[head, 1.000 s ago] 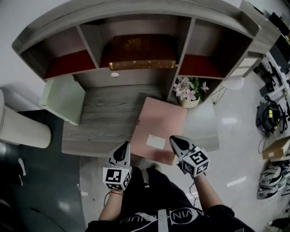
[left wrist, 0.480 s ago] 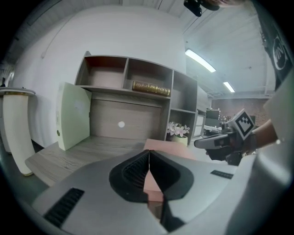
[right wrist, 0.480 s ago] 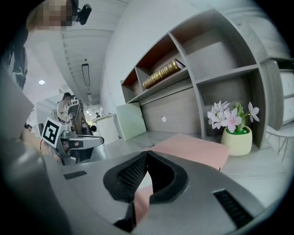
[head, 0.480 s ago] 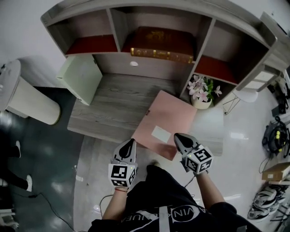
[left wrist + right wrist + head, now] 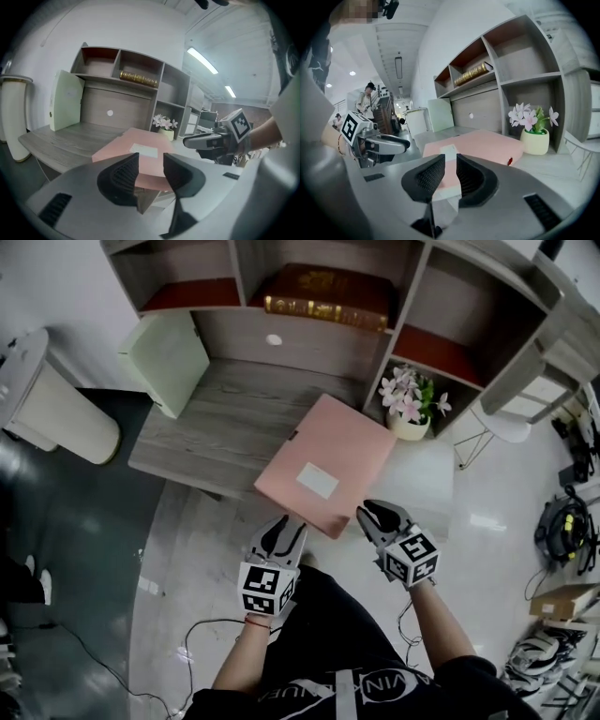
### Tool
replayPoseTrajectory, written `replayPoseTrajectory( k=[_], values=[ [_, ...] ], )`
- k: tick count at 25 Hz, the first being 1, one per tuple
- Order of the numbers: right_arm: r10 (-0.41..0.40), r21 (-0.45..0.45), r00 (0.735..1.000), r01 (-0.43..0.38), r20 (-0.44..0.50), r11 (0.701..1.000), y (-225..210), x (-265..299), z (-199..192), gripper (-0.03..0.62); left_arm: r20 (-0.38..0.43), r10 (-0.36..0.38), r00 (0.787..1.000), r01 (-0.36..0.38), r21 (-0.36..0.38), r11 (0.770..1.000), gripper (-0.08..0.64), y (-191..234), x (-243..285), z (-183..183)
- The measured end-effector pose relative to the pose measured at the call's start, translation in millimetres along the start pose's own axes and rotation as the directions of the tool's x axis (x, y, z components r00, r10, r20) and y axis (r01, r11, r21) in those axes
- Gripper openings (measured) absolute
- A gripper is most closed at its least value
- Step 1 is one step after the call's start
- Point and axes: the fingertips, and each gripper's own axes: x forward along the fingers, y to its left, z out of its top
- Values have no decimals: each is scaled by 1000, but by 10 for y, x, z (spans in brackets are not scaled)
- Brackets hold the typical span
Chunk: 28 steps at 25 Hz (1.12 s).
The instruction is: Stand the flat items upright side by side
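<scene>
1. A grey wood-grain desk carried both folders.
2. A pink rectangular box folder with a white label lay flat and askew, its near corner overhanging the desk's front edge.
3. A pale green box folder stood upright at the desk's back left.
4. The left gripper, its jaws just opened to a moderate gap and empty, had come closer to the pink folder's corner than a second before.
5. The right gripper, its jaws just opened to a narrow gap, held nothing.

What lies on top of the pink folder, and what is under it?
A pale label lies on the pink folder. Under it is the grey desk; anything covered there is hidden.
</scene>
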Motion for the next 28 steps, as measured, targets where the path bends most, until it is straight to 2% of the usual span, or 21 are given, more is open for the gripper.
replayPoseTrajectory(
  k=[4, 6, 8, 10, 12, 16, 19, 21, 23, 28],
  values=[
    [10, -15, 1000, -10, -25, 1000, 18, -98, -133, 86, -29, 27, 999, -30, -140, 990, 246, -208, 76, -187],
    [15, -2, 999, -15, -28, 1000, 20, -137, -172, 89, -49, 55, 997, -66, -251, 966, 297, -246, 110, -291],
    [26, 11, 999, -26, -37, 1000, 10, -180, -208, 89, -74, 66, 995, -89, -378, 921, 327, -280, 152, -423],
    [38, 13, 998, -38, -48, 999, -44, -202, -210, 89, -83, 56, 995, -91, -497, 863, 337, -322, 221, -525],
    [51, 18, 997, -50, -52, 999, -129, -186, -182, 89, -90, 56, 994, -98, -579, 810, 350, -326, 299, -613],
    [94, -4, 994, -94, -57, 996, -267, -74, -147, 89, -113, 71, 991, -129, -673, 729, 375, -277, 484, -782],
    [129, -28, 989, -131, -75, 991, -321, -13, -227, 89, -93, 77, 993, -121, -755, 644, 382, -262, 591, -890],
    [150, -27, 985, -153, -85, 988, -355, 14, -284, 89, -70, 78, 994, -103, -794, 599, 383, -260, 646, -923],
    [168, -28, 981, -171, -94, 985, -392, 38, -322, 89, -43, 71, 997, -76, -821, 565, 383, -276, 698, -925],
    [185, -72, 978, -193, -98, 979, -451, 116, -321, 91, 43, 29, 999, 25, -883, 468, 382, -360, 846, -928]
  ],
)
